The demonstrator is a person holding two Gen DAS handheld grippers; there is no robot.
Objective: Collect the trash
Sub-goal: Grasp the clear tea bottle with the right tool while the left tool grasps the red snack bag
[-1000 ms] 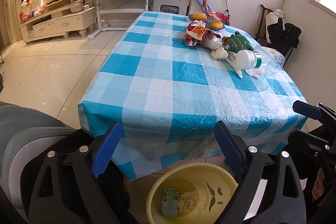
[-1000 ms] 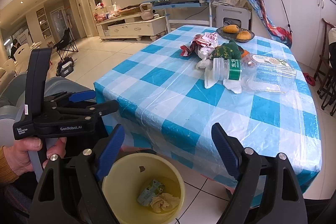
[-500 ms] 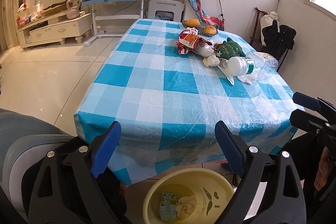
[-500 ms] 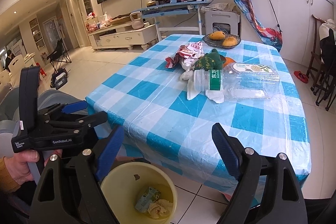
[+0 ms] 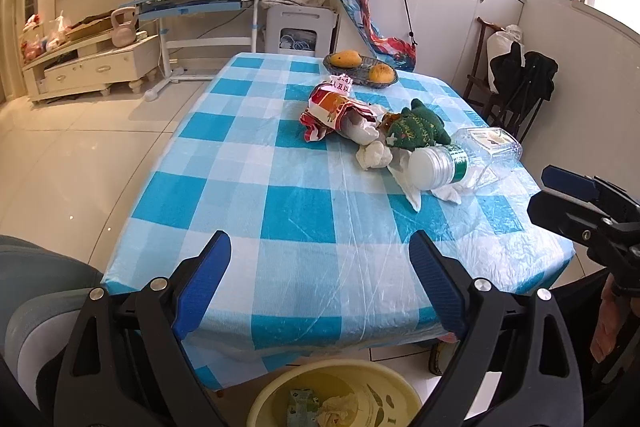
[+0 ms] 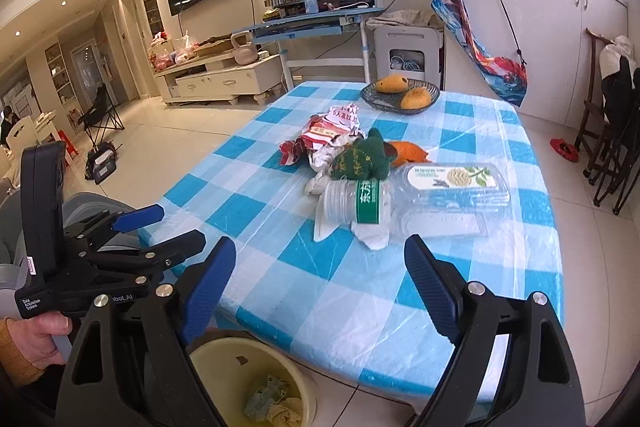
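Trash heap (image 6: pixel 360 163) mid-table on blue-and-white checked plastic cloth (image 5: pixel 280 211): crinkled red-and-white foil wrapper (image 5: pixel 332 109) with unreadable Chinese print, crumpled white tissue (image 5: pixel 374 157), dark green knitted piece (image 6: pixel 362 157), orange scrap (image 6: pixel 408 151), ribbed clear bottle (image 6: pixel 360 203) lying sideways with green label, clear flat-lidded box (image 6: pixel 452 197) touching it. Yellow round plastic bin (image 6: pixel 256 383) on floor below near edge, paper scraps inside. Left gripper (image 5: pixel 318 291) and right gripper (image 6: pixel 320 291): blue ribbed pads spread wide, empty. "Data Acquisition System" lettered on left handle.
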